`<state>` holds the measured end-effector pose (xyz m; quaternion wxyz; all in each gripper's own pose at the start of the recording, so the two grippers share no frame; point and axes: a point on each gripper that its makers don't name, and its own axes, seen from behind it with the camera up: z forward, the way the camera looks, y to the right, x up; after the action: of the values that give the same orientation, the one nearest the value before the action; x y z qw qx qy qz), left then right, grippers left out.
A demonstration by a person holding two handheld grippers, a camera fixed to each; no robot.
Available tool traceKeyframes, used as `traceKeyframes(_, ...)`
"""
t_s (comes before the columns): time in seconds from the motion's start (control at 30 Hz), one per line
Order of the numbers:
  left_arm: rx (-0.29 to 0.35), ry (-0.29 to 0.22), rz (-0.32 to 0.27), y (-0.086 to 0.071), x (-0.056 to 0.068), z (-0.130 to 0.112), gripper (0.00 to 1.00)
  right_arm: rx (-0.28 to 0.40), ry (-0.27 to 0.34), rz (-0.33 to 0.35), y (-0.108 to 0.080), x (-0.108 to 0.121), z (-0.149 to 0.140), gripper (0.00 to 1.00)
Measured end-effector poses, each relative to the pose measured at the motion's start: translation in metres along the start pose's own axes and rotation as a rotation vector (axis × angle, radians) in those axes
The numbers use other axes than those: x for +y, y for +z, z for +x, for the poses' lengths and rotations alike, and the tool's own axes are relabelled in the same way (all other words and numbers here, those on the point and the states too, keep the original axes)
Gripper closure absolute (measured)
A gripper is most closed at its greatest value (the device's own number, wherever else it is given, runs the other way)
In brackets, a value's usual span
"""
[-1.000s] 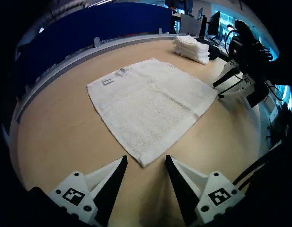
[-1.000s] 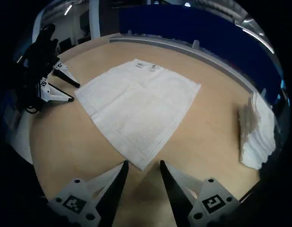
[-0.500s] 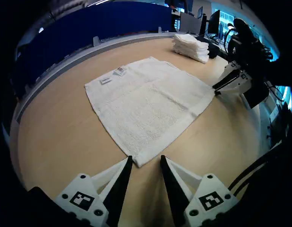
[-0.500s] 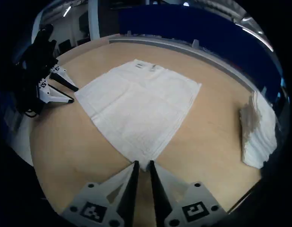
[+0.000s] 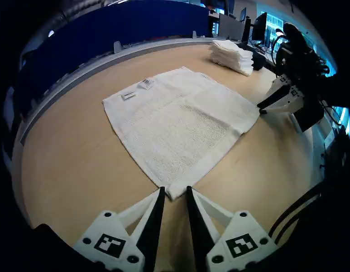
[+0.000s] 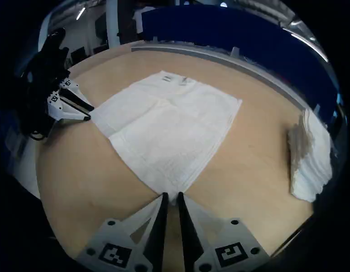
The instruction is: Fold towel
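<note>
Left gripper (image 5: 175,194) closed onto one near corner of the single white towel (image 5: 179,122); right gripper (image 6: 172,198) pinching a second corner; towel spread flat mid-tabletop (image 5: 75,149), two small tags (image 5: 147,84) at its far edge; beyond, one stack of folded towels (image 5: 231,56).

Rough terry cloth towel (image 5: 184,122), smooth matt wood table (image 5: 75,149)

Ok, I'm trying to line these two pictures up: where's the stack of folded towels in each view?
Left gripper view: the stack of folded towels is at upper right, on the table beyond the spread towel.
Right gripper view: the stack is at the right edge, around mid-height, right of the spread towel.
Shared landmark: the small labels on the spread towel's far edge.
</note>
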<state>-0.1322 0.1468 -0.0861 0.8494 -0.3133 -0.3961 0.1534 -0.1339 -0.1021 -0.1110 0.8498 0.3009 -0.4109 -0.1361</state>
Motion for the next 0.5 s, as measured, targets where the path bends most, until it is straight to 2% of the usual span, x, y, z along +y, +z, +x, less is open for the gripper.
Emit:
traceKeyframes(0.1, -0.004, 0.001, 0.009, 0.0, -0.0043, 0.0, 0.8, -0.002, 0.002, 0.002, 0.0005, 0.0009, 0.0001, 0.84)
traceKeyframes(0.23, -0.006, 0.013, 0.012, -0.0002, -0.0063, -0.0008, 0.87, -0.003, 0.001, -0.002, 0.0009, 0.0017, 0.0009, 0.84)
traceKeyframes(0.37, -0.004, 0.03, 0.019, 0.0, -0.006, -0.0009, 0.89, -0.005, -0.004, -0.003, 0.0004, 0.0016, 0.0021, 0.85)
traceKeyframes(0.5, -0.001, 0.025, 0.02, -0.0011, -0.0057, -0.0005, 0.9, -0.004, -0.008, -0.006, -0.0001, 0.0026, 0.0043, 0.86)
